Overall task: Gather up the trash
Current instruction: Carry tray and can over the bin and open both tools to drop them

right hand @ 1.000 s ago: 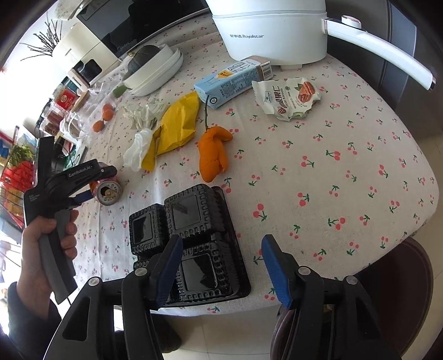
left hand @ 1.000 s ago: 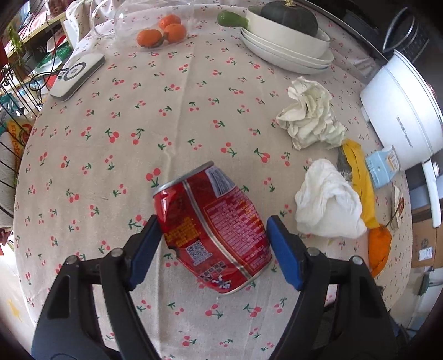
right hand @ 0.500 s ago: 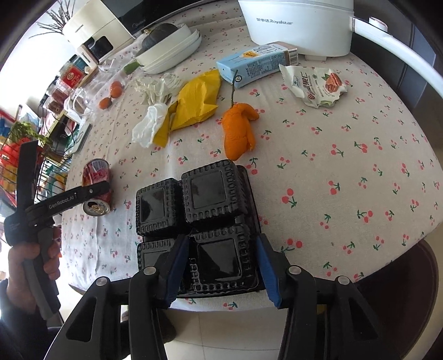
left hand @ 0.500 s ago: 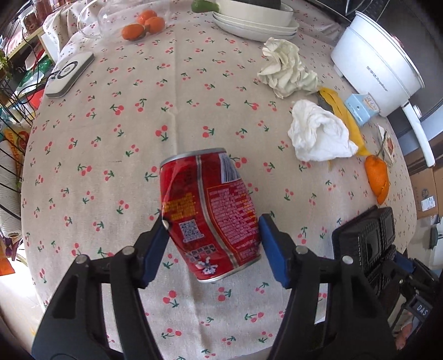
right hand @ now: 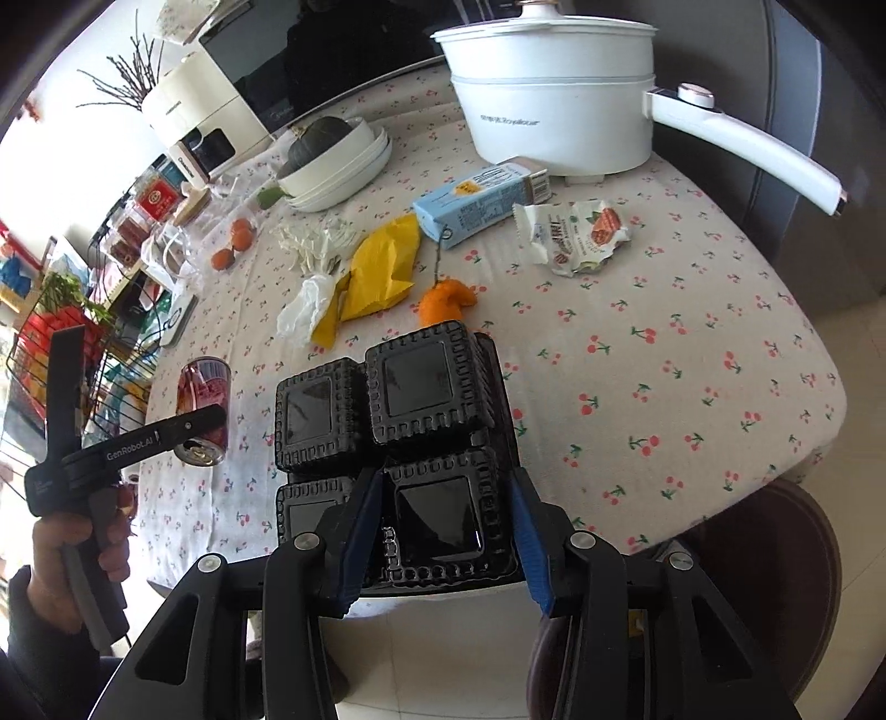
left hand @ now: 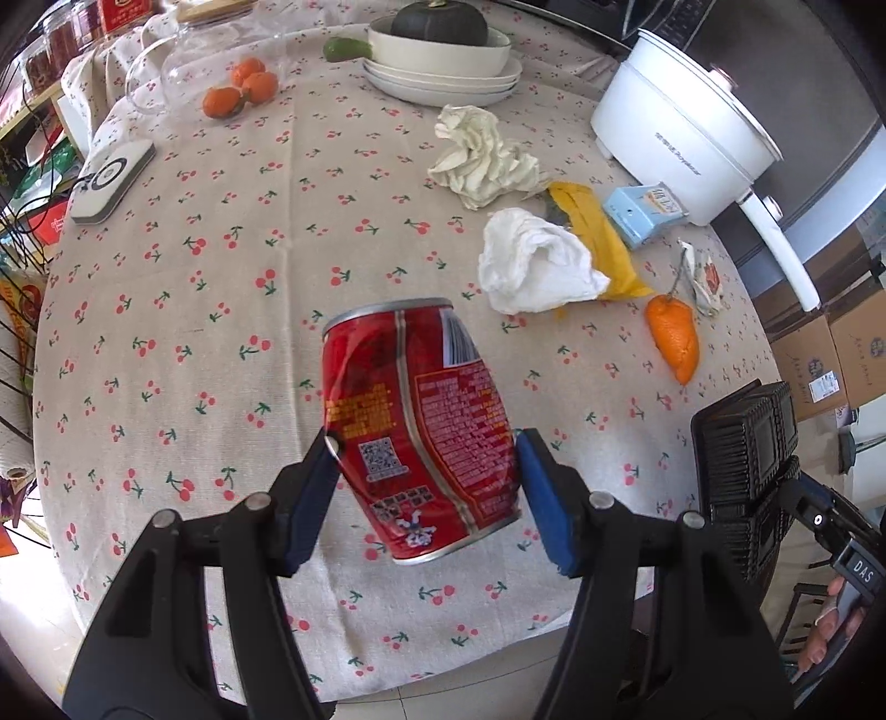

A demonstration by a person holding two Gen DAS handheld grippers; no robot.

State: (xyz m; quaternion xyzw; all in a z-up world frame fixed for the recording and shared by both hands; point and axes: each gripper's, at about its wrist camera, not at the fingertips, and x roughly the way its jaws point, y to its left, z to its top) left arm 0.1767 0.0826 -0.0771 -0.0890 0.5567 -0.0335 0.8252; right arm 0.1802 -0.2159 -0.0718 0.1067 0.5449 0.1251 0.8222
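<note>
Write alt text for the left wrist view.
The left gripper holds a dented red can above a cherry-print tablecloth. Beyond it lie crumpled tissues, a yellow wrapper, orange peel and a white electric pot.

— Where am I working?
— In a home dining corner, by the look of it. A round table wears a cherry-print tablecloth (left hand: 232,288).
— What says home rather than shop?
— At the far side sit stacked white dishes (left hand: 443,66) with a dark squash (left hand: 437,22), a white electric pot (right hand: 554,99), mandarins (left hand: 238,88), and a countertop oven (right hand: 221,94) far left.
</note>
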